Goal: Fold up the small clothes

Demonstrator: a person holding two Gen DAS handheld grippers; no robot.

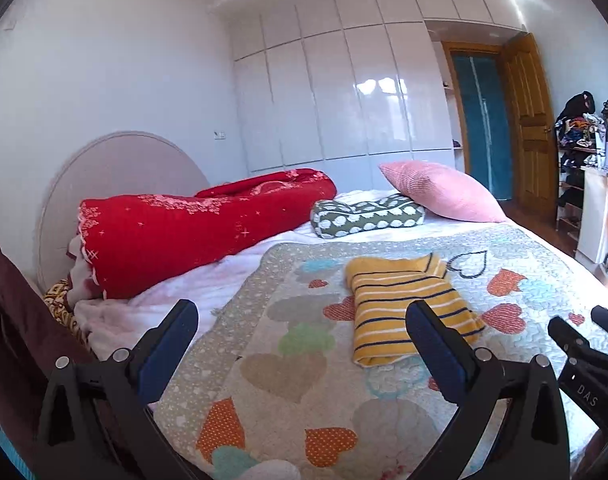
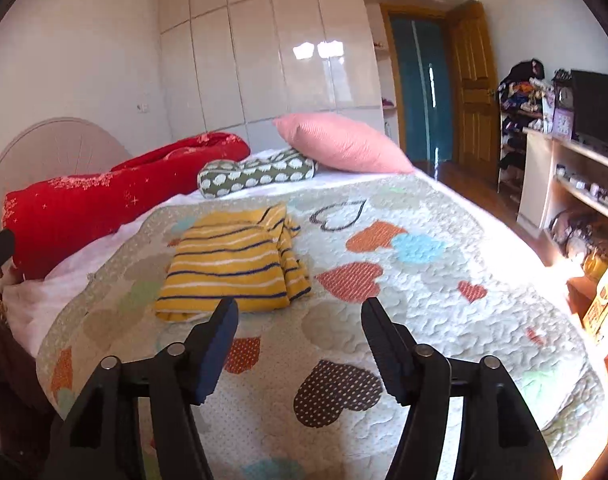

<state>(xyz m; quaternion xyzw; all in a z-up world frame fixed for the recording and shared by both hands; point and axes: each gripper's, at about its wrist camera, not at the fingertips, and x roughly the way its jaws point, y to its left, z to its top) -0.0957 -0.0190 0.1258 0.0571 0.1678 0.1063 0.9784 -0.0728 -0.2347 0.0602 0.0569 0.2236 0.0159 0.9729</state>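
A small yellow garment with navy and white stripes [image 1: 408,304] lies folded into a compact rectangle on the heart-patterned quilt [image 1: 295,360]. My left gripper [image 1: 301,316] hangs above the quilt with its jaws wide apart and nothing between them; its right finger stands in front of the garment's near corner. In the right wrist view the same striped garment [image 2: 231,264] rests just beyond my right gripper [image 2: 299,312], which is open and empty above the quilt [image 2: 424,320]. The right gripper [image 1: 584,328] also shows at the left view's right edge.
A rolled red blanket [image 1: 191,228], a green patterned cushion [image 1: 364,216] and a pink pillow [image 1: 440,192] lie at the head of the bed. A white shelf unit [image 2: 564,184] and a wooden door [image 2: 472,92] stand to the right, past the bed's edge.
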